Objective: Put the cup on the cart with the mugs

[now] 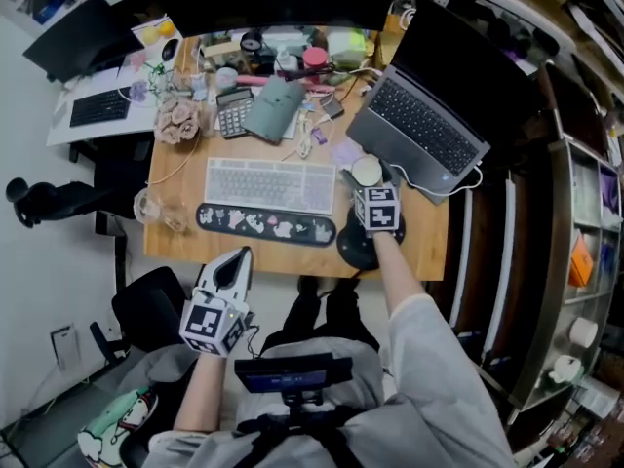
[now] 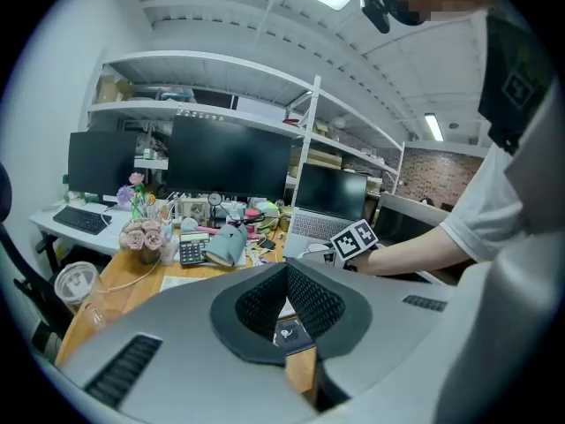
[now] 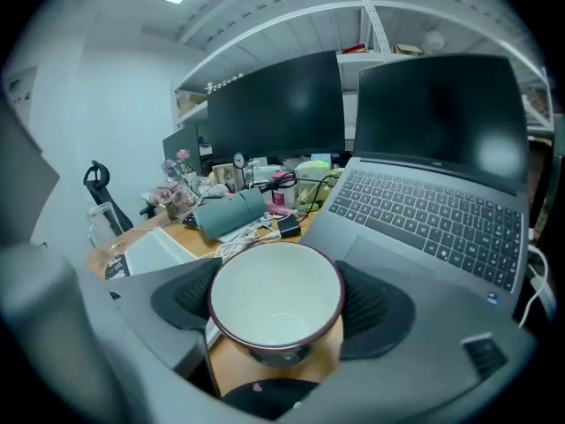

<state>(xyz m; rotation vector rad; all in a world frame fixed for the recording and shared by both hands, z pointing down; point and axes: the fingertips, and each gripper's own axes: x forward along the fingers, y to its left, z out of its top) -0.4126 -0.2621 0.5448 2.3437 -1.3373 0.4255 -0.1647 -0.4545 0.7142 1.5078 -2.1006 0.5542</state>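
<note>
We wear a pale grey short-sleeved shirt [image 1: 434,378] and black chest harness [image 1: 291,372]. Our left gripper [image 1: 237,261] and right gripper [image 1: 368,171] are grey, with black dimpled pads [image 2: 311,302] and black-and-white marker cubes [image 1: 209,326].

White cup [image 3: 275,294] with dark-red rim, brown desk [image 1: 421,234], silver laptop [image 1: 419,125], white keyboard [image 1: 270,184]

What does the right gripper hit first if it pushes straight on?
The cup, most likely: it stands between the right gripper's open jaws, on the desk beside the laptop.
</note>
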